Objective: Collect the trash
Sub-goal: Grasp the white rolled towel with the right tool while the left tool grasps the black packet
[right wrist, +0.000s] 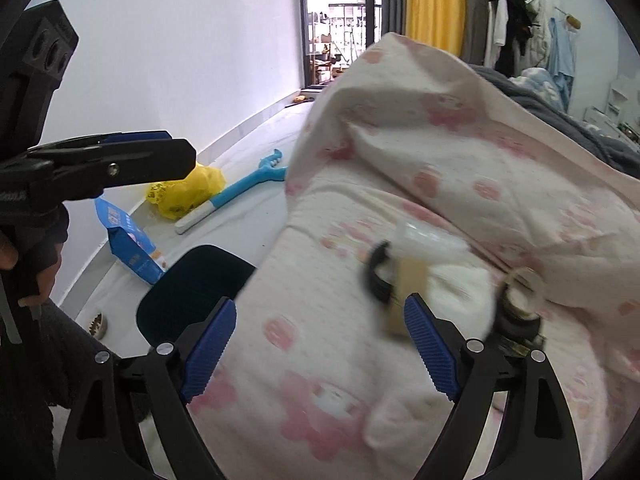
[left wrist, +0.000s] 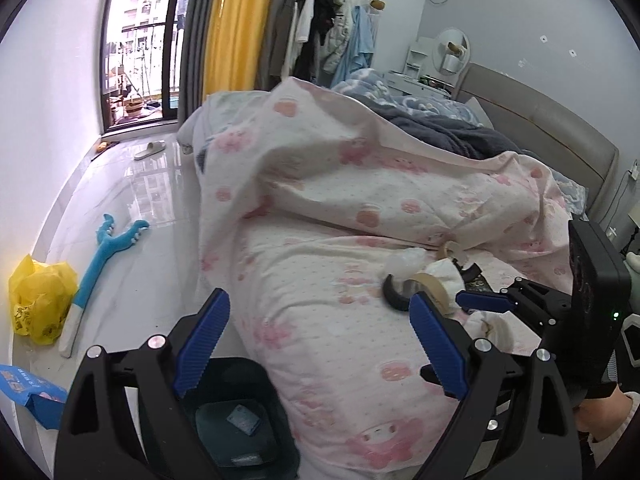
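Observation:
Trash lies on the pink-patterned quilt [left wrist: 320, 320]: a tan tape roll [left wrist: 430, 284] with a black curved piece [left wrist: 394, 294], a crumpled clear wrapper [left wrist: 406, 264], white tissue [left wrist: 444, 270] and another tape ring [left wrist: 450, 249]. In the right wrist view the tan roll [right wrist: 408, 300], black piece [right wrist: 376, 274] and ring [right wrist: 524, 284] are blurred. A dark bin [left wrist: 236, 420] stands on the floor beside the bed, a small packet inside. My left gripper [left wrist: 320, 340] is open and empty above the bin and bed edge. My right gripper [right wrist: 320, 348] is open and empty, just short of the tan roll.
On the floor by the wall lie a yellow plastic bag [left wrist: 40, 300], a blue plush toy [left wrist: 104, 256], a blue carton [left wrist: 28, 394] and a slipper [left wrist: 149, 150]. A small metal bowl [right wrist: 98, 325] sits near the bin [right wrist: 192, 288]. Clothes rack and dresser stand beyond the bed.

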Motion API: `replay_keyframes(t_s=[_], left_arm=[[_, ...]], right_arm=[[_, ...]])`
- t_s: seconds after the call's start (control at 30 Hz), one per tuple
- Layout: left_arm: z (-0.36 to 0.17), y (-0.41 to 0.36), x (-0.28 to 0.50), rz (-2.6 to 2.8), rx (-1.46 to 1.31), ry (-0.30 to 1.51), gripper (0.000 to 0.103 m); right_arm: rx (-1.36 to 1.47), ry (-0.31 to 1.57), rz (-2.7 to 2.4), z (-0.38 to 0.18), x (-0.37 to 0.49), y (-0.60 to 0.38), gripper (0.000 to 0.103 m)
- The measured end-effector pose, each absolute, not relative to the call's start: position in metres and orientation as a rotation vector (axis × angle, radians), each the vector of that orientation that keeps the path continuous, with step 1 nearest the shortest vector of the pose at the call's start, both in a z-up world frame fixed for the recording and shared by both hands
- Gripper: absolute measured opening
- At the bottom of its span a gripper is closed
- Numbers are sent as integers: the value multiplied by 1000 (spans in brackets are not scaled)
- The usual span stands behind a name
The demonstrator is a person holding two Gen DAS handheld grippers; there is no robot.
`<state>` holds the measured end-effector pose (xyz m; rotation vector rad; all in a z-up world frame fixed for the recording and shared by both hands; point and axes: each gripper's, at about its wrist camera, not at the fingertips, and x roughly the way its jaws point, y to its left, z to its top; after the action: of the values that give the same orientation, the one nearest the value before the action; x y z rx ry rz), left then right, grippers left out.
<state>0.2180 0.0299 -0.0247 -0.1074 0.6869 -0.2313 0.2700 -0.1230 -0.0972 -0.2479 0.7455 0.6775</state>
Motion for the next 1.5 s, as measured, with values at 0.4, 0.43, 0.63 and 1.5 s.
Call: replay_keyframes(t_s=[0.4,0.43,0.63,1.5], left_arm=[[-39,-21,234,-285,-57,724,93],[-39,-27,235,-292,-50,726,93],[-42,-49,239,-315,-32,740,93],[-51,-136,263,-474,-29,748,82]], right_arm=[[-248,781,654,-108,269,-173,87],[-250,785,651,-109,269,-176,87],[-261,806,653,-120,269,-189,87],[-59,771,510,-103,273,-286,44]])
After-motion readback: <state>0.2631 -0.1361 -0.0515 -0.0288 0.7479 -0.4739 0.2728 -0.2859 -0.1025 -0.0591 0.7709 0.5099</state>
